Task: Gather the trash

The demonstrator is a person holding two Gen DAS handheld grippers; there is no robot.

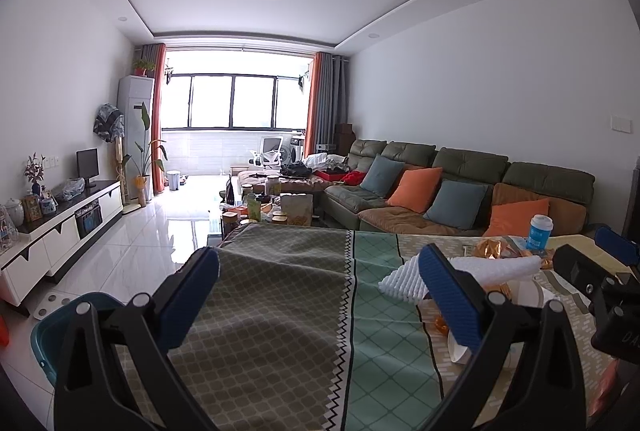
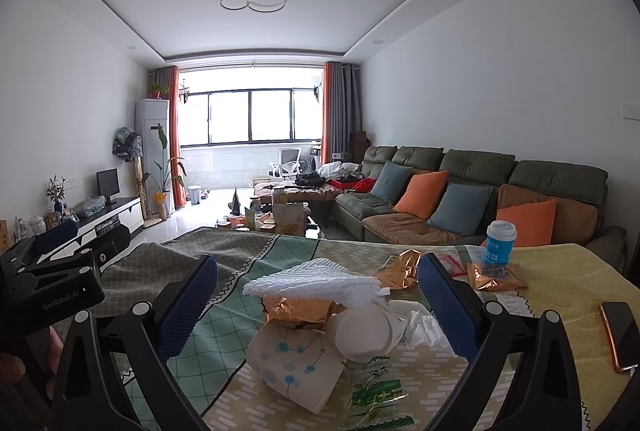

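While both wrist cameras look down the long room toward the window, I have my left tool (image 1: 320, 295) spread wide with nothing between its blue pads, hanging over the bare grey-green part of the cloth-covered tabletop (image 1: 280, 311). From that view the trash sits at about 2 o'clock: white foam netting (image 1: 496, 267) just beyond the right pad, gold wrappers behind it, and a blue cup with a white lid (image 1: 540, 231) farther back. At 8 o'clock, past the tabletop's edge, a teal bin (image 1: 50, 331) stands on the floor.

My right tool (image 2: 318, 303) is also wide open and grips nothing. Its pads frame the pile, which lies dead ahead at 12 o'clock. Nearest the camera a paper cup (image 2: 292, 367) with blue dots lies on its side, touching a second white cup (image 2: 364, 331) tipped over at its 2 o'clock. A gold wrapper (image 2: 300, 307) rests just behind them, with the foam netting (image 2: 316, 281) on top of it. Crumpled tissue (image 2: 424, 327) lies beside the right pad, and a green-printed clear packet (image 2: 376, 395) sits at 5 o'clock. More gold wrappers (image 2: 494, 277) and the lidded cup (image 2: 500, 243) are at 1 o'clock. A phone (image 2: 618, 335) lies at 3 o'clock, apart from the pile. The left tool (image 2: 52, 267) shows at 9 o'clock.
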